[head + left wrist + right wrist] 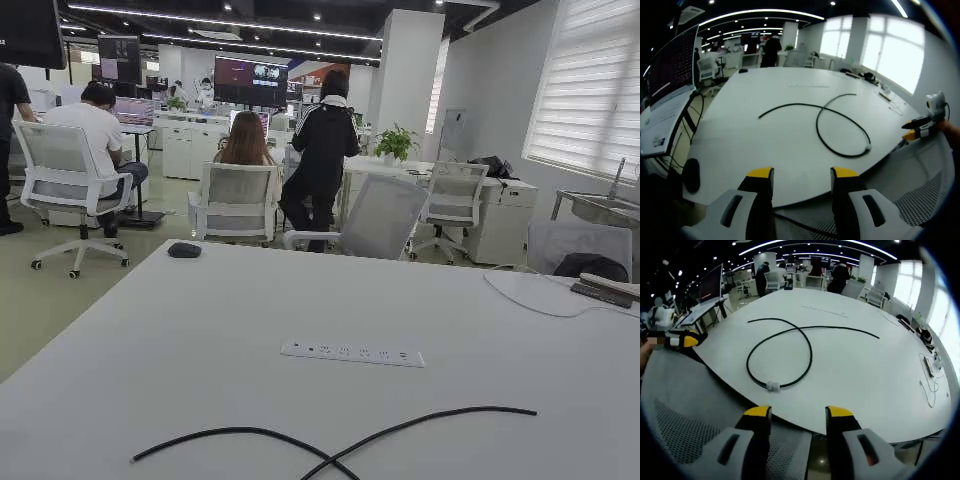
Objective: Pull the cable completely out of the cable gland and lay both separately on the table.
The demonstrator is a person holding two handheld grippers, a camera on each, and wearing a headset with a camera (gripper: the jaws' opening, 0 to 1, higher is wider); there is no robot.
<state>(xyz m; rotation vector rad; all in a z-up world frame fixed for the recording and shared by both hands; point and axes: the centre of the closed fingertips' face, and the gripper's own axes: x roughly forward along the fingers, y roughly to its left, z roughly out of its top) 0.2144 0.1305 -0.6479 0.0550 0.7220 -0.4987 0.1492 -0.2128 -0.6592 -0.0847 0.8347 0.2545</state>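
1. My left gripper (801, 175) is released, its yellow-tipped jaws apart and empty.
2. My right gripper (798, 412) is likewise released, holding nothing.
3. The thin black cable (811, 354) lies looped on the smooth white table (865, 380). The small pale cable gland (772, 386) sits on the loop near the table's edge.

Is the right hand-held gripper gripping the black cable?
No: the right hand-held gripper hangs open, short of the table edge, while the cable lies looped on the table.

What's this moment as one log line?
phase: pre-grasp | cable looped on table, gland on cable | left tongs open | right tongs open
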